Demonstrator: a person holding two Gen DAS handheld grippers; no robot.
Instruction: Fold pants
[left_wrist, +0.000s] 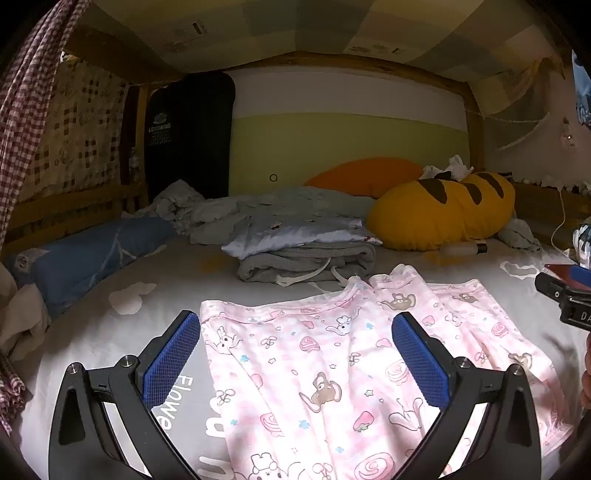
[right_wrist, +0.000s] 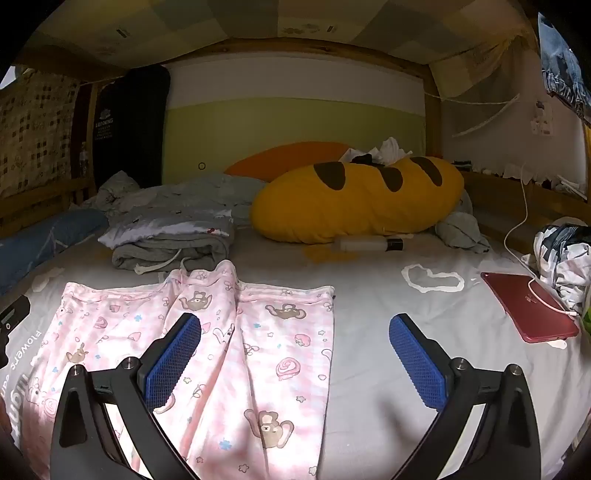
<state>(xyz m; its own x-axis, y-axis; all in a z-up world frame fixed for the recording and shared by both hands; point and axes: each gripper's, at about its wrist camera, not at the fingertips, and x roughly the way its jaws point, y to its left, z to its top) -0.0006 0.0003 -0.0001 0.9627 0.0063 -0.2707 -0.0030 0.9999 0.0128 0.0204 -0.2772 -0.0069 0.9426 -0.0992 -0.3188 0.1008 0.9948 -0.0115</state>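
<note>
On the bed (right_wrist: 388, 314), pink pants (right_wrist: 207, 332) lie spread flat, waistband away from us. Left hand-held gripper (left_wrist: 295, 354) hovers spread wide above them, and right hand-held gripper (right_wrist: 295, 354) spread too, pinching nothing.

Two low wrist views facing the headboard
Both look along their fingers, close over the pink pants (left_wrist: 332, 369), which they share; the left apparently sits leftward.

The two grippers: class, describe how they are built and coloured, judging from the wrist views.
Both look alike. The left gripper and the right gripper each have two black, angular arms with triangular cut-outs and silver round bolts at the joints. Each finger carries a flat, rectangular blue pad with a fine mesh-like texture. No cables or sleeves show on them.
</note>
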